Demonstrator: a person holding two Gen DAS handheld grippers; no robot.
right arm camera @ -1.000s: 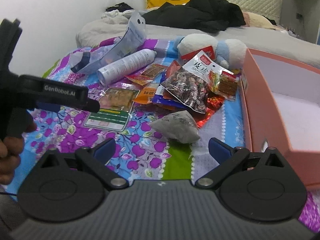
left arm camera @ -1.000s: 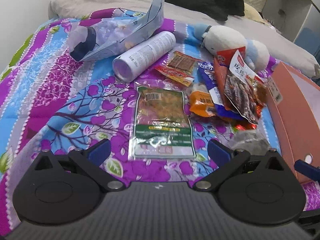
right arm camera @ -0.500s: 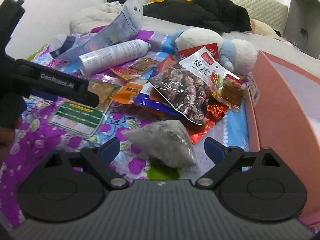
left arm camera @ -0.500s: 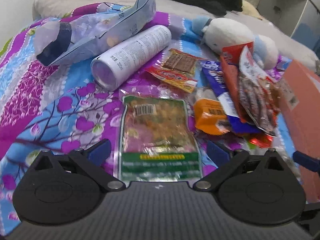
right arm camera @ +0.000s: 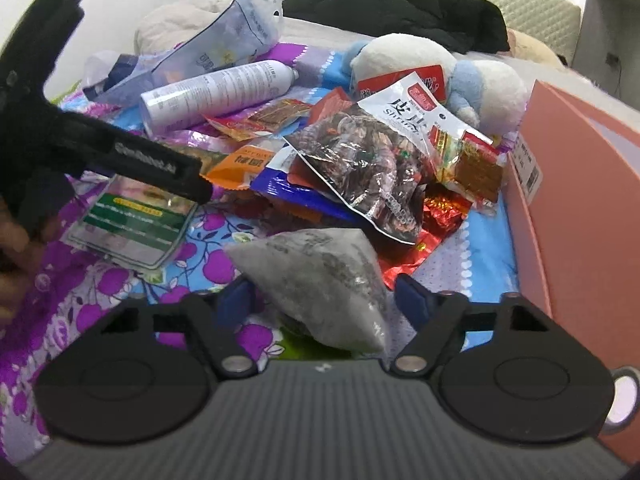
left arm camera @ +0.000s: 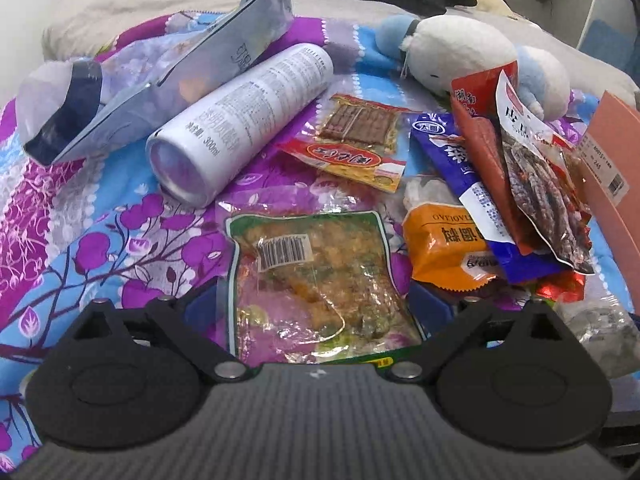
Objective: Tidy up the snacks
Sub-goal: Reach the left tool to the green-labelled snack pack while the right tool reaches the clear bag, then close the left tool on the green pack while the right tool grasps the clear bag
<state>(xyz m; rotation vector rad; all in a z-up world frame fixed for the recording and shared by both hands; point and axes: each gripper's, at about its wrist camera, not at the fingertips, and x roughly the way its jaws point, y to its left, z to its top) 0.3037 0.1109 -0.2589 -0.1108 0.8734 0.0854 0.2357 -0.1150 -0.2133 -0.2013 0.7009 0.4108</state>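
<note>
Now, we go left to right.
Left gripper (left arm camera: 316,304): jaws wide, closing, straddling the clear green-edged packet (left arm camera: 320,276) on the bedspread (left arm camera: 80,216).
Right gripper (right arm camera: 324,300): closing around the grey pouch (right arm camera: 316,276), beside the pink box (right arm camera: 580,208); contact unclear.

Even indoor light, soft shadows, strong fisheye bend at the edges.

The room is lit brightly and flatly from above, so the bedspread (left arm camera: 100,216) shows vivid colour and only faint shadows under the packets. Glare sits on the clear snack pouch (left arm camera: 316,280) and streaks along the white spray can (left arm camera: 240,120); the crinkled red foil (right arm camera: 440,208) sparkles in the right wrist view. The white wall (right arm camera: 120,8) is nearly blown out. Lines curve hard toward the frame borders, bowing the pink box (right arm camera: 580,200). In the right wrist view the person's hand (right arm camera: 16,264) at the left edge is smeared and out of focus; the middle stays fairly sharp.
</note>
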